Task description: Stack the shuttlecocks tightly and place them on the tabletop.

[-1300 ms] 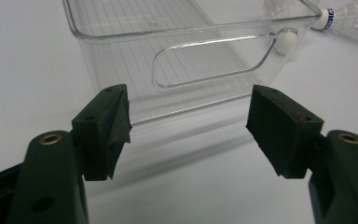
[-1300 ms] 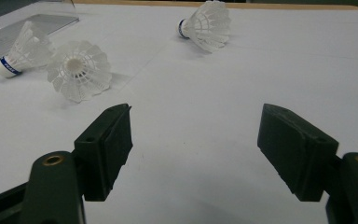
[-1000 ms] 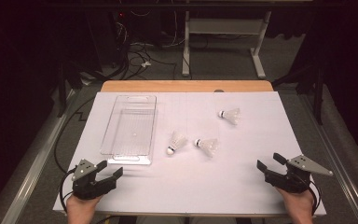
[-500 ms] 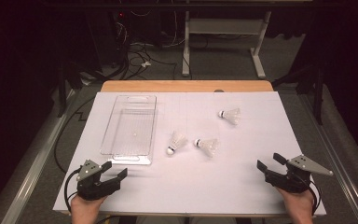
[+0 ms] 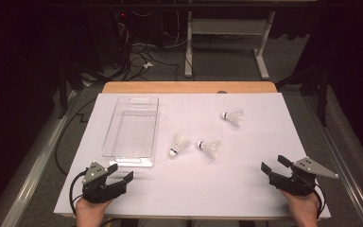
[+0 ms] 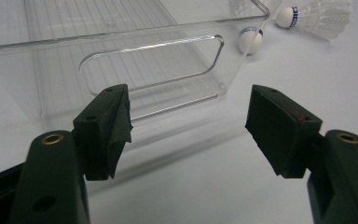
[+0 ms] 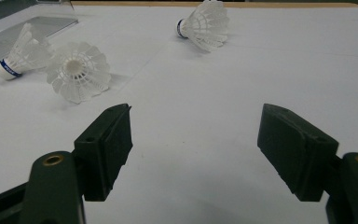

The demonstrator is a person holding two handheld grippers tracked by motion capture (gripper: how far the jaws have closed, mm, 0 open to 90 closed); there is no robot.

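A clear plastic tray (image 5: 130, 132) lies empty at the left of the white sheet. Three white shuttlecocks lie to its right: one (image 5: 179, 143) beside the tray's near corner, one (image 5: 210, 147) at mid table, one (image 5: 233, 116) farther back. My left gripper (image 5: 122, 171) rests open at the near left, just in front of the tray. In the left gripper view its gripper (image 6: 189, 123) faces the tray's handle end (image 6: 149, 60), with two shuttlecocks (image 6: 250, 39) (image 6: 317, 16) beyond. My right gripper (image 5: 272, 164) is open at the near right. In the right gripper view, my right gripper (image 7: 196, 149) holds nothing, and the shuttlecocks (image 7: 16, 58) (image 7: 79, 72) (image 7: 205, 23) lie ahead.
The white sheet (image 5: 246, 189) covers most of a wooden table, whose far edge (image 5: 189, 87) shows behind it. Beyond the table are dark floor, cables (image 5: 137, 59) and a desk frame's legs (image 5: 260, 52). Metal rails run along both table sides.
My left gripper has slid a little to the right, nearer the tray's near end. The right gripper and the shuttlecocks have stayed put.
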